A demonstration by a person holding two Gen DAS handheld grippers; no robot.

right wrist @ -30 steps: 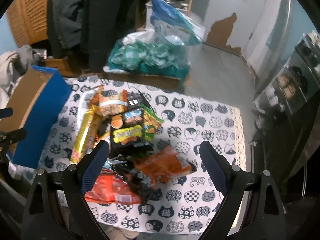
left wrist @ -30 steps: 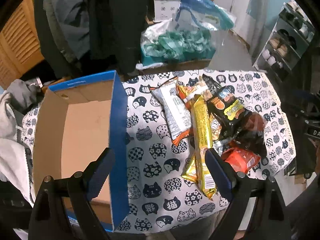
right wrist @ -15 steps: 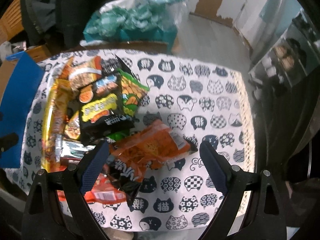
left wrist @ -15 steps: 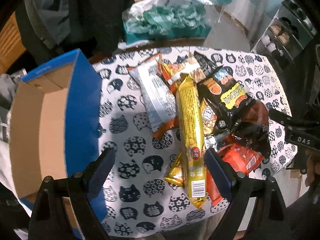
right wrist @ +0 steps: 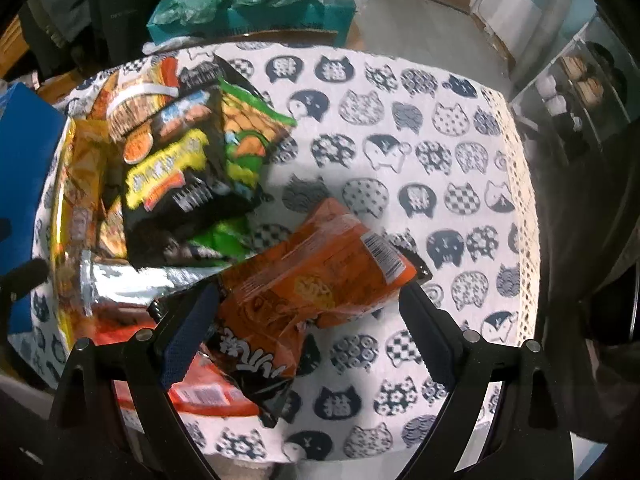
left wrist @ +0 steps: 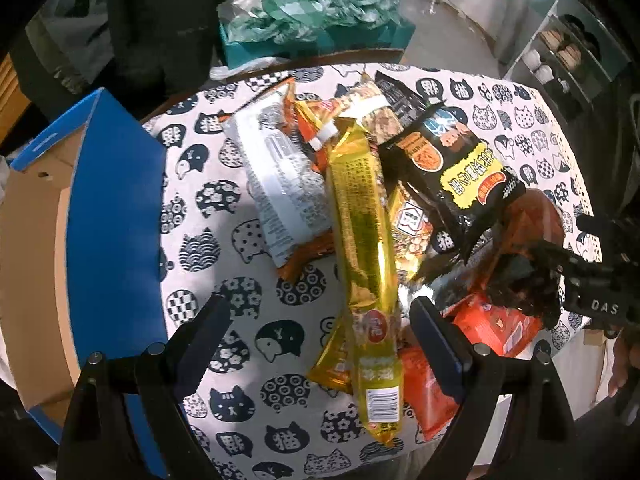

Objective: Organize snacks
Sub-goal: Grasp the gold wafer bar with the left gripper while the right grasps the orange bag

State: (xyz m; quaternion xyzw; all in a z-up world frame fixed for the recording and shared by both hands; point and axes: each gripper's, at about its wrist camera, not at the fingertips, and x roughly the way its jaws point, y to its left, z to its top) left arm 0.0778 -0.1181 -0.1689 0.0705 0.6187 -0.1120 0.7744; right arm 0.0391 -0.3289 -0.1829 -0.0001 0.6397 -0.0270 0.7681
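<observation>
Both views dim at the rims, w/ heavy fisheye bending and black vignette corners. Light falls from above; tablecloth [right wrist: 440,168] is bright ahead of the right fingers [right wrist: 424,340], grey shadow patches between and just ahead of them. Glare on the gold wrapper [left wrist: 362,216] between the left fingers [left wrist: 200,344]. Motion blur smears the packets ahead-left of the right fingers; background soft.

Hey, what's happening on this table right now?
A person is sorting snack packets with a handheld gripper in each hand. The left gripper hangs open over a long gold packet, the right gripper open over an orange packet. Neither holds anything. The blue cardboard box on the left shows nothing inside where visible.
</observation>
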